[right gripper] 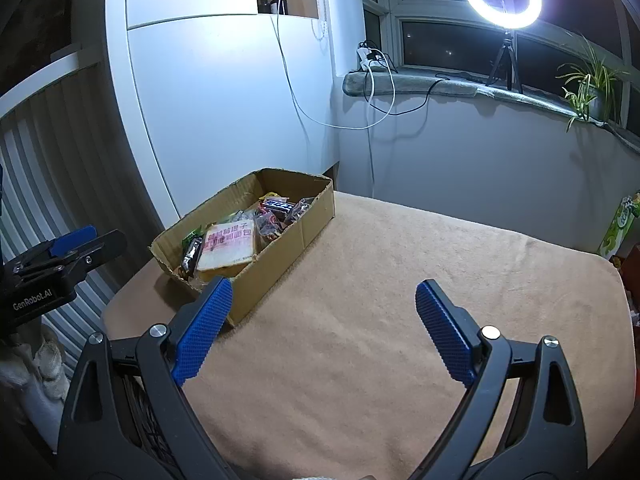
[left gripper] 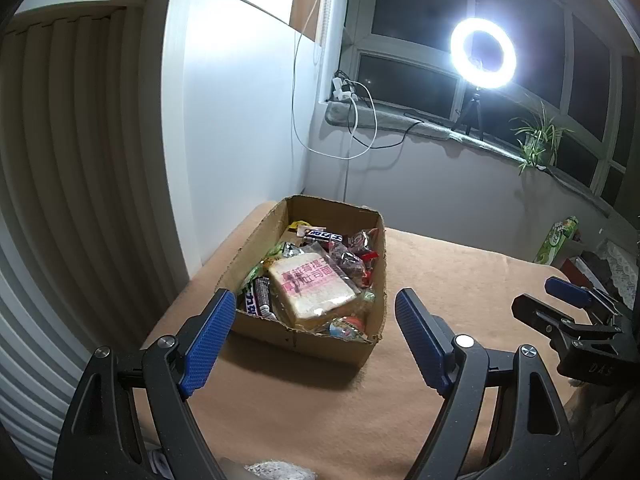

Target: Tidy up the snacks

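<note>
The cardboard box stood on the tan cloth at its far left part, near the white cabinet, and it served as my reference for all that follows. Inside the box lay the snacks: a wrapped slice of bread with red lettering rested on top toward the near end, a dark candy bar lay just left of it against the box's left wall, a second bar with a blue-and-white label lay toward the far end, and red-wrapped sweets sat to the right of that bar. Small coloured packets filled the near right corner; I could not identify them. My left gripper hung in front of the box's near end, jaws spread wide, with nothing between the pads and nothing touched. My right gripper was to the right of the box, over bare cloth, likewise released and empty, its left finger overlapping the box's near corner in view; contact there could not be confirmed. Beyond the box, on the window sill, stood a lit ring light on a small tripod, and further right of it a potted plant. A green carton stood off the cloth's far right edge, well apart from the box.
</note>
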Available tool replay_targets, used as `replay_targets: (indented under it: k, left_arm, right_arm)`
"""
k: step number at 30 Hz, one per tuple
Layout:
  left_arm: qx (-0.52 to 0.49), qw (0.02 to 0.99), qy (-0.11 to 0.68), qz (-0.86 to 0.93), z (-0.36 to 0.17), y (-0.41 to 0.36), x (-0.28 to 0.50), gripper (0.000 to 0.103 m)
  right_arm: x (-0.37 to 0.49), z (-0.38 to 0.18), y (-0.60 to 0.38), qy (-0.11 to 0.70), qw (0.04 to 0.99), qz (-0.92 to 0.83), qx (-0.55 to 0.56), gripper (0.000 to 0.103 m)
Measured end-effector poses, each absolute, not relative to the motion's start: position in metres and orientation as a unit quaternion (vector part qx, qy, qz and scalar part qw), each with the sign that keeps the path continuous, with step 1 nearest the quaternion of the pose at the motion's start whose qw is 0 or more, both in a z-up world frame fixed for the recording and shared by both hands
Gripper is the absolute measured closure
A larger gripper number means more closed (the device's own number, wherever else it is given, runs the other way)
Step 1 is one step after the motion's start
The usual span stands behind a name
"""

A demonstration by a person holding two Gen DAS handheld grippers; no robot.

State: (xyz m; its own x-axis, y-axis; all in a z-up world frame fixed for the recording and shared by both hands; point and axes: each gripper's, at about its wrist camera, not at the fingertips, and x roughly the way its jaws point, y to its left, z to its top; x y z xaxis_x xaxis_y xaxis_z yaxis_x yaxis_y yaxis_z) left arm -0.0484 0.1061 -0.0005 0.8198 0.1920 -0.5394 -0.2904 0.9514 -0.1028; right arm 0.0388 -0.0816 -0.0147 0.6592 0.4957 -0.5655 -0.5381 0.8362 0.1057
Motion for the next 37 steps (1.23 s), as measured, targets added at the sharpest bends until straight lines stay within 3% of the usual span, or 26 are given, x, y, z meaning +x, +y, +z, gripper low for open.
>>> replay_targets:
  k: [37]
  left_arm:
    - [-0.093, 0.949, 0.271, 0.13, -0.004, 0.096, -0.055, 0.021]
  right_arm:
    - [0.034, -0.022, -0.094, 0.307, 0.905, 0.29, -0.042, 0.008]
